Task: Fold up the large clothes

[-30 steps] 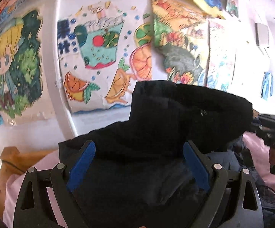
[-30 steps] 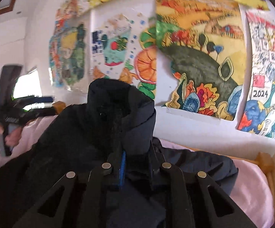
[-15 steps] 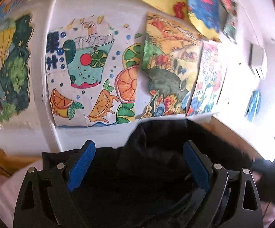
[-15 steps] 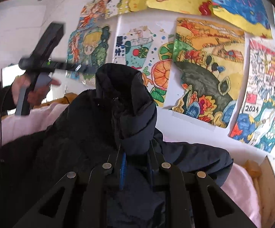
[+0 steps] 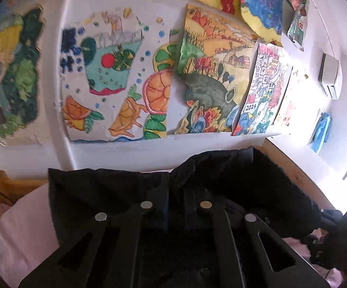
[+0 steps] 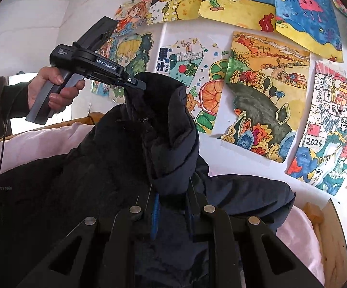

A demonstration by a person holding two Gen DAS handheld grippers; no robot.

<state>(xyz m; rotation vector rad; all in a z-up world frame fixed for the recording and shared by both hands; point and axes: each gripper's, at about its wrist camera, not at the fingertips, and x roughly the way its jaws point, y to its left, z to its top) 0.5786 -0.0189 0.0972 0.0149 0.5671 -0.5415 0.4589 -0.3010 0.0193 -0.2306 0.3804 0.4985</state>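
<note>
A dark padded jacket [image 6: 130,168] is spread over the pink-sheeted bed [image 6: 36,141] below a wall of children's drawings [image 6: 264,91], its collar lifted. It is judged bulky, soft and springy, with a slick shell, so seams or collar edges are best gripped. The left gripper [image 6: 135,84] is pinched shut on the far collar edge, the right gripper [image 6: 173,213] narrowly clamped on near collar fabric.

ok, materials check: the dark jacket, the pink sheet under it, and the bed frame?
Jacket: looks like a padded synthetic shell, dark navy, faint sheen; puffy quilted channels on the collar. The fill cannot be told.
Pink sheet: matte woven fabric, probably cotton or a blend; soft folds, no shine.
Bed frame: light wood, grain visible; whether it is varnished cannot be told.
</note>
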